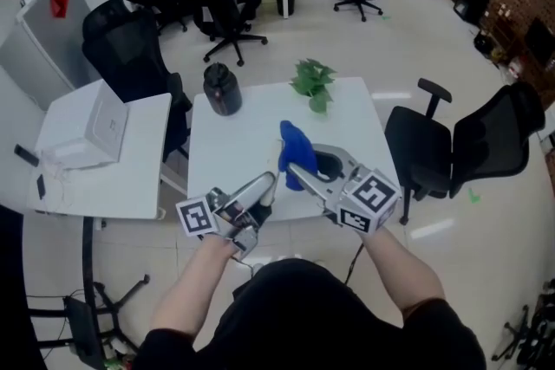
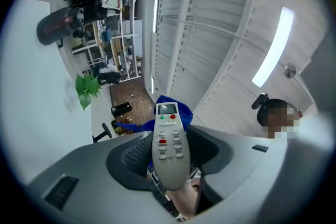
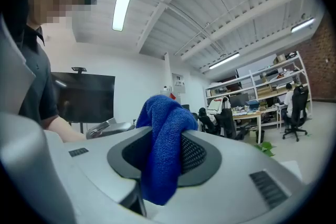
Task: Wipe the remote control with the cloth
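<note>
A grey remote control (image 2: pixel 169 144) with red and green buttons stands upright between the jaws of my left gripper (image 2: pixel 169 157), which is shut on its lower half. My right gripper (image 3: pixel 164 157) is shut on a blue cloth (image 3: pixel 165 134) that bunches up above the jaws. In the head view both grippers are held above the near edge of the white table (image 1: pixel 234 147). There the left gripper (image 1: pixel 265 184) and right gripper (image 1: pixel 296 174) point toward each other, and the blue cloth (image 1: pixel 297 148) rises just right of the remote. The cloth (image 2: pixel 179 106) shows right behind the remote's top.
A black jug (image 1: pixel 222 88) and a small green plant (image 1: pixel 312 83) stand at the table's far side. A black office chair (image 1: pixel 451 147) is to the right. A second white table with a white box (image 1: pixel 95 130) is to the left.
</note>
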Demonstrator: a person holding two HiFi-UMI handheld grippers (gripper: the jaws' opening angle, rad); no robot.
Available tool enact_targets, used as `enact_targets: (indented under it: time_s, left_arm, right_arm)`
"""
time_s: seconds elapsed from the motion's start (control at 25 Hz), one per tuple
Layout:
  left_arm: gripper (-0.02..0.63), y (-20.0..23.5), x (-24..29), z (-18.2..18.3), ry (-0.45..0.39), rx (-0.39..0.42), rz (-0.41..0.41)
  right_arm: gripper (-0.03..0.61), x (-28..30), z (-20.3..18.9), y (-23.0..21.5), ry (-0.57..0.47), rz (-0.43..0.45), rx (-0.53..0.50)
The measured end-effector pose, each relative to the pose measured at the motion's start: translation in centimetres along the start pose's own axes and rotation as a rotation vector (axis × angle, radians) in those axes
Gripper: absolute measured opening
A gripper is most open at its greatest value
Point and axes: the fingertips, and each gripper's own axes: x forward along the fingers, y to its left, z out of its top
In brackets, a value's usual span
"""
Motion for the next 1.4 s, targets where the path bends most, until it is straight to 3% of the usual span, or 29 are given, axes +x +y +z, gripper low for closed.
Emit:
enact_targets:
  time_s: [0.2, 0.4, 0.52, 0.64, 0.84, 1.0, 1.08, 1.12, 1.28, 1.4]
  left_arm:
    - [0.202, 0.0, -0.6, 0.8, -0.037, 0.010, 0.005]
    - [0.202, 0.2, -0.6, 4.6, -0.158, 0.027, 0.027]
    - [0.202, -0.4, -0.1, 5.4, -0.176, 0.026, 0.005]
    - [0.202, -0.9, 0.6, 3.8, -0.117, 0.024, -0.006]
    - [0.202, -0.4, 0.6, 0.1, 0.033, 0.037, 0.023]
    - [0.202, 0.6, 0.5, -2.2, 0.111, 0.106, 0.083]
    - [0.202, 2.4, -0.1, -2.4, 0.118, 0.211, 0.189]
    - [0.202, 4.0, -0.8, -2.2, 0.118, 0.277, 0.281]
    - [0.202, 12.5, -6.0, -0.7, 0.171, 0.569, 0.797]
    - [0.202, 18.2, -9.9, -0.4, 0.184, 0.702, 1.054]
  right_arm:
    - [0.129, -1.4, 1.7, -1.0, -0.038, -0.039, -0.013]
    - [0.129, -0.5, -0.4, 4.0, -0.001, 0.084, -0.034]
    - [0.129, 0.3, -1.8, 5.8, 0.030, 0.129, -0.022]
    - [0.129, 0.5, -2.0, 5.6, 0.021, 0.124, -0.014]
    - [0.129, -0.5, -0.4, 2.1, -0.016, 0.039, -0.007]
    - [0.129, -1.6, 0.4, -0.5, -0.035, -0.037, -0.006]
    - [0.129, -2.2, 0.2, -1.9, -0.024, -0.093, -0.008]
    - [0.129, -2.7, -0.2, -2.6, -0.011, -0.128, -0.007]
    - [0.129, -4.5, -3.5, -4.1, 0.081, -0.237, -0.002]
    - [0.129, -5.7, -6.2, -3.8, 0.158, -0.265, -0.009]
